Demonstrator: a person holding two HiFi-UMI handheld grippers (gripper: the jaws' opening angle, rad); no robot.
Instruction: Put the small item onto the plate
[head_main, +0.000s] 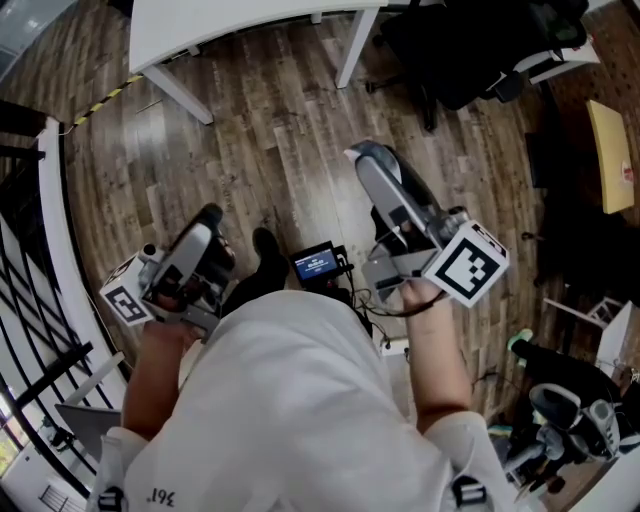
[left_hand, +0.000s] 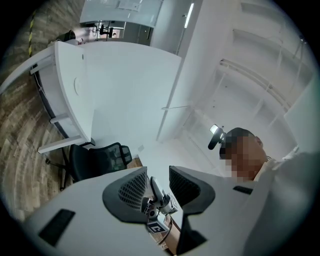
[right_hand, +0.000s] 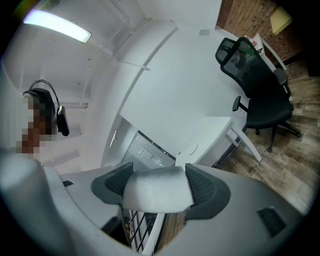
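My right gripper (right_hand: 158, 184) is shut on a small white foam-like block (right_hand: 157, 192) that fills the gap between its dark ribbed pads. In the head view that gripper (head_main: 366, 160) is held up in front of the person's chest, over the wooden floor. My left gripper (left_hand: 159, 181) is open, with nothing between its pads; through the gap I see the other gripper's marker cube (left_hand: 156, 227). From the head camera the left gripper (head_main: 208, 218) is at the lower left, held by a hand. I see no plate in any view.
A white desk (head_main: 250, 25) stands ahead, with a black office chair (head_main: 480, 50) to its right. A black railing (head_main: 30, 300) runs along the left. Clutter and equipment (head_main: 560, 420) sit at the lower right. A small lit screen (head_main: 318, 263) hangs at the person's waist.
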